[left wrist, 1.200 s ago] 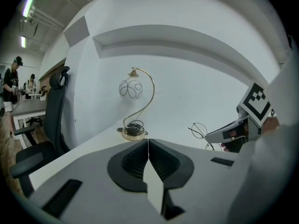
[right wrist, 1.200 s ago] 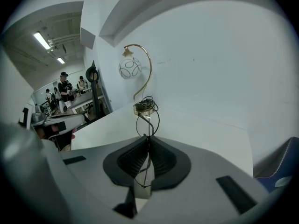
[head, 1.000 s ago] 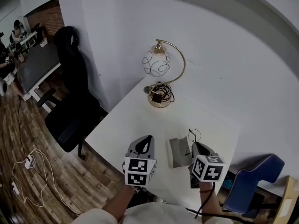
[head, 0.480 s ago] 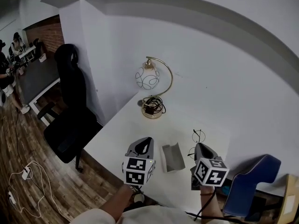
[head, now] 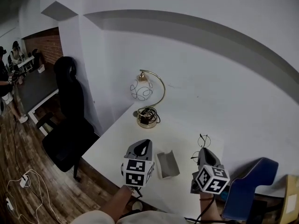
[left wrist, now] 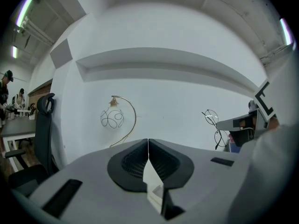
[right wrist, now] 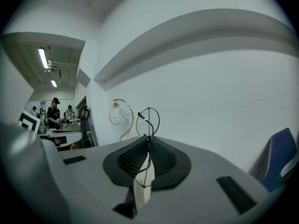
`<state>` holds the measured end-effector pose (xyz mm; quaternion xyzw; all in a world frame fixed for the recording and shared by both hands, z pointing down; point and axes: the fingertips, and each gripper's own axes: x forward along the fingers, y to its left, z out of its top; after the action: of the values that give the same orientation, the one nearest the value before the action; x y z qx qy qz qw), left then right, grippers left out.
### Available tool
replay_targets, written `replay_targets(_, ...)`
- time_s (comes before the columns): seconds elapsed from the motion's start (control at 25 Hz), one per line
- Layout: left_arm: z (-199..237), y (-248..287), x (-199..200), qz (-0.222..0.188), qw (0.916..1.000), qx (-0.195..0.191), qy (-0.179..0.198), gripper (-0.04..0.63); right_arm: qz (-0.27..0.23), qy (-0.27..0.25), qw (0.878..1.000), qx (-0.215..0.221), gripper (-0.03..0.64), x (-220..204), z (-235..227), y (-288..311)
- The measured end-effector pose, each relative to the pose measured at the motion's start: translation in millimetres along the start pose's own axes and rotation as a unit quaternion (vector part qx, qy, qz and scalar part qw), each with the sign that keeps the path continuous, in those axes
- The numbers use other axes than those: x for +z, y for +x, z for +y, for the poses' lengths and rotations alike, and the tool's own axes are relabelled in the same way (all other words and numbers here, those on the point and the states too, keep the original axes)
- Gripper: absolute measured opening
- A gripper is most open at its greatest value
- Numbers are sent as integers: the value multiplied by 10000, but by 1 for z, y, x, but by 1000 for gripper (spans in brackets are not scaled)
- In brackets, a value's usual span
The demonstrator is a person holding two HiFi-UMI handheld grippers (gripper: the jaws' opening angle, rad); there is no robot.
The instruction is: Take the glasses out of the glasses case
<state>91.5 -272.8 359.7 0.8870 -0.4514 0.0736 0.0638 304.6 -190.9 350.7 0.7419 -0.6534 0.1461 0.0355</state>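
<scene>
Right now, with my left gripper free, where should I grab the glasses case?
Probably its long edge nearest the left gripper, coming down from above. The glasses case lies open on the table, hollow up, so that thin raised edge suits a pinch. Open the shut jaws first.

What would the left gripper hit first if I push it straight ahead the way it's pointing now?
Probably the white wall. The left gripper, jaws together, aims just right of the table lamp. Its gold arc sits close to that line and depth is unclear, so it might get clipped.
</scene>
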Motion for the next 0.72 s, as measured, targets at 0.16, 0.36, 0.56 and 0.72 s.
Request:
replay_targets(0.16, -3, 2, -2, 18, 10000, 24, 14, 20, -44, 86, 9999, -47, 41, -1, -8, -4)
replay_targets(0.36, -12, 9, -6, 74, 10000, -11, 37, 20, -41, 220, 9997, -130, 43, -6, -21, -5)
replay_targets(0.56, -19, 16, -8, 94, 9999, -31, 32, 20, 2, 46, 9995, -314, 41, -8, -31, -7)
replay_targets(0.72, -23, 18, -10, 129, 9999, -44, 28, 20, 51, 71, 9994, -343, 41, -9, -36, -8)
